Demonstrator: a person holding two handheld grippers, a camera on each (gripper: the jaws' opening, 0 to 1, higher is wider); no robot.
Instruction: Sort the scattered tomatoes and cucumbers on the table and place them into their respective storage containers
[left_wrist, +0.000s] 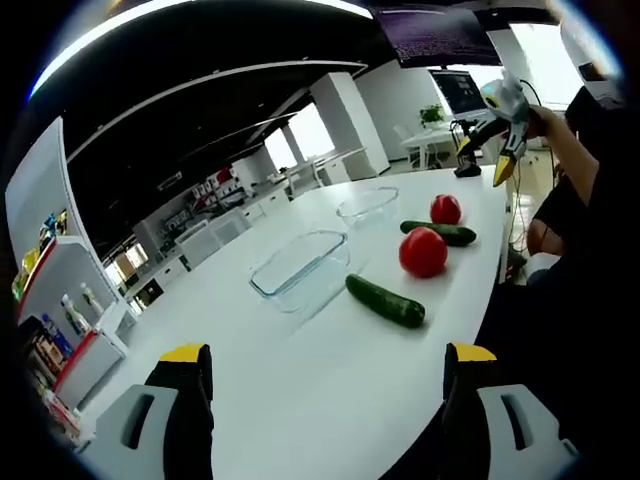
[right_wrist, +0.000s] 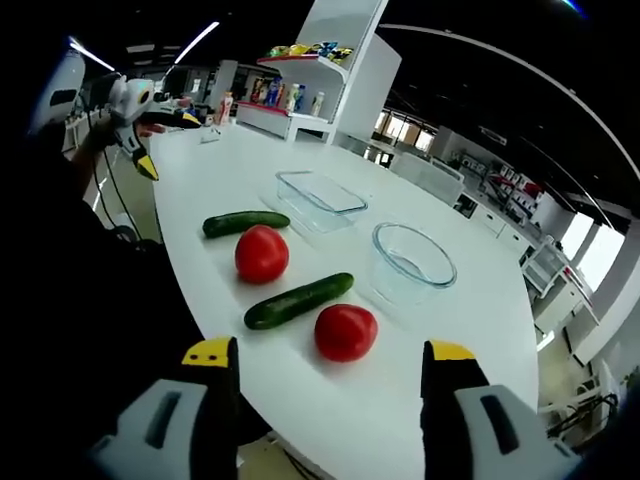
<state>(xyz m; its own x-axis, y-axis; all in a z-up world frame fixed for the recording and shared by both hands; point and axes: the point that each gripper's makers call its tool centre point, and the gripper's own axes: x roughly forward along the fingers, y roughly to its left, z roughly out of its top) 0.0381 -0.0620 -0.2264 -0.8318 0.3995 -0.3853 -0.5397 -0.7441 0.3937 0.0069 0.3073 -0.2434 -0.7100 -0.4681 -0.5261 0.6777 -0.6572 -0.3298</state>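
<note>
Two tomatoes (right_wrist: 262, 253) (right_wrist: 346, 332) and two cucumbers (right_wrist: 298, 300) (right_wrist: 245, 222) are seen near the table's (right_wrist: 470, 350) long edge, beside the empty rectangular glass container (right_wrist: 320, 200) and round glass bowl (right_wrist: 413, 260). Both the left gripper (left_wrist: 330, 385) and right gripper (right_wrist: 325, 385) are held wide open, nothing gripped. A nudged tomato could be rolled over that edge.

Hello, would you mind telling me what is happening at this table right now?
A person holds a two-jaw gripper in each hand above a white table; the left gripper and right gripper are both open and empty. Two tomatoes and two cucumbers lie loose on the table. The rectangular glass container and the round glass bowl are both empty, so no sorting is done yet.
</note>
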